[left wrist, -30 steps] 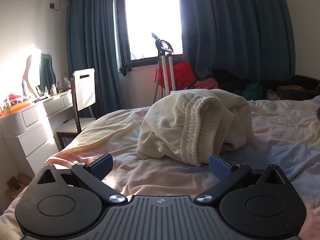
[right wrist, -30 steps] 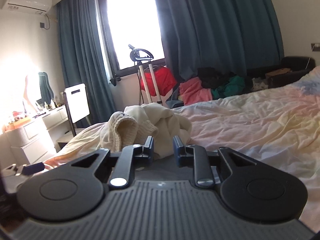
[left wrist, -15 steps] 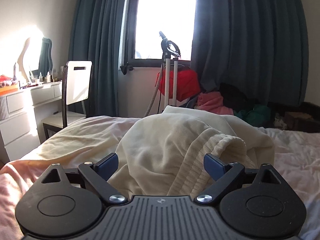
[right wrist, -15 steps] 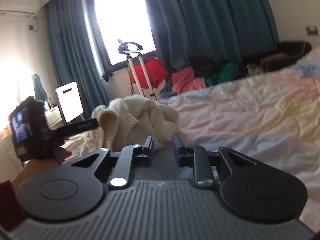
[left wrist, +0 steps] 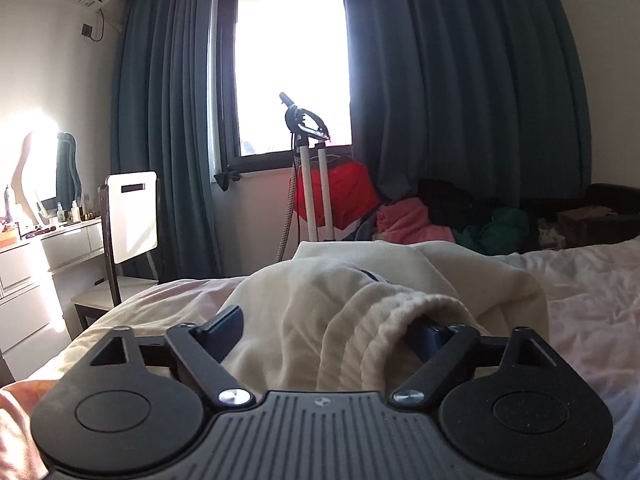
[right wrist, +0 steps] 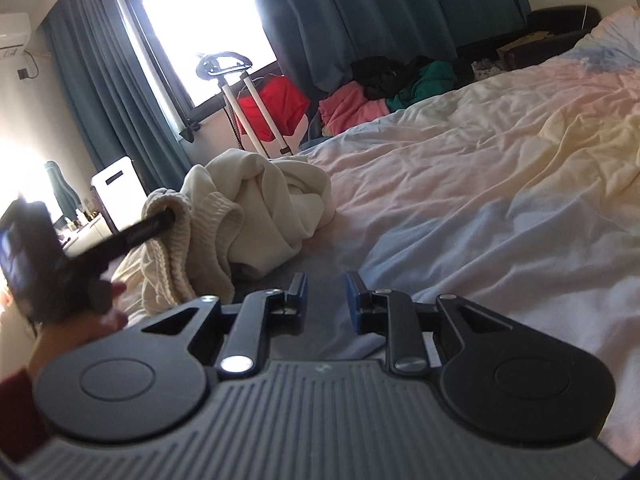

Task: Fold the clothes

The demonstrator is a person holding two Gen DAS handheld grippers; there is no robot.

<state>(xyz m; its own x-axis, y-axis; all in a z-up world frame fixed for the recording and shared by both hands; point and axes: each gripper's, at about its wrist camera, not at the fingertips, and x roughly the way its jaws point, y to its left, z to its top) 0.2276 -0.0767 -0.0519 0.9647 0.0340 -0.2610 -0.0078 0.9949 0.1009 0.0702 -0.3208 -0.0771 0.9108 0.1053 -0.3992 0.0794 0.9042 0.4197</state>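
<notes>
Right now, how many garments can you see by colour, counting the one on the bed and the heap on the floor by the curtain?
Cream (sweater on the bed): 1
Red: 1
Pink: 1
Green: 1
Black: 1
Total: 5, though the floor heap may hide more.

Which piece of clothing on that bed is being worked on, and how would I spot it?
Start from the big bed with its pale, wrinkled pastel sheet. Near its window-side edge lies a crumpled cream sweatshirt, the only garment on the bed. Its thick ribbed hem sets it apart from the pink, green and black clothes piled beyond the bed under the curtains.
</notes>
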